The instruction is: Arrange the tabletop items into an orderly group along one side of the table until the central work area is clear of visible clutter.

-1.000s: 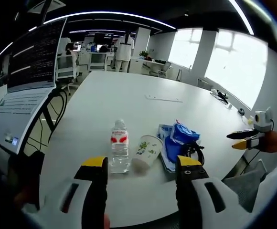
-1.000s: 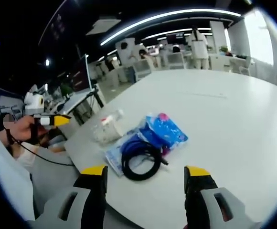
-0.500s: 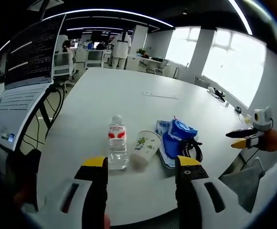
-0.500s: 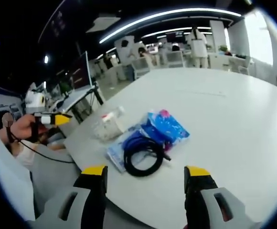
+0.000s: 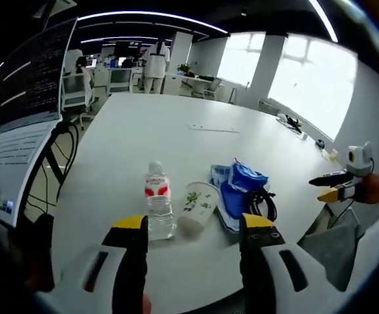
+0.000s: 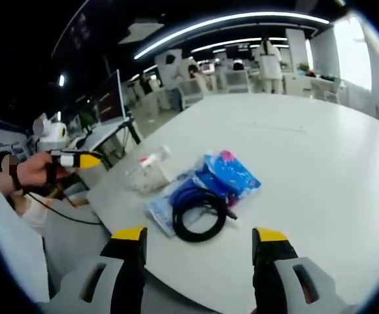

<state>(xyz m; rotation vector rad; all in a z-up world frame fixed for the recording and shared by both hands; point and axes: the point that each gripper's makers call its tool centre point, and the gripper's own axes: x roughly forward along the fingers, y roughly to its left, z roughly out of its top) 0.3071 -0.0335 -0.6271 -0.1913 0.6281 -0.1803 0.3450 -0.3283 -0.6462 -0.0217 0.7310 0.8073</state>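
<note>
A clear water bottle (image 5: 157, 206) with a red label stands near the white table's front edge, with a paper cup (image 5: 198, 207) lying on its side just right of it. Beside the cup are a blue plastic bag (image 5: 240, 190) and a coiled black cable (image 5: 263, 204). My left gripper (image 5: 193, 226) hangs open just short of the bottle and cup, holding nothing. In the right gripper view the black cable (image 6: 201, 214) rests on the blue bag (image 6: 223, 176), with the bottle (image 6: 147, 171) behind. My right gripper (image 6: 199, 235) is open above the table edge, near the cable.
The white table (image 5: 170, 131) stretches far back, with a thin flat strip (image 5: 214, 129) near its middle. A large screen on a stand (image 5: 29, 78) is at the left. The other gripper (image 5: 336, 186), held in a hand, shows at the right; people stand in the office behind.
Both views shifted slightly as the hands moved; the left camera pulled back a bit. The items on the table stayed put and both grippers remain open.
</note>
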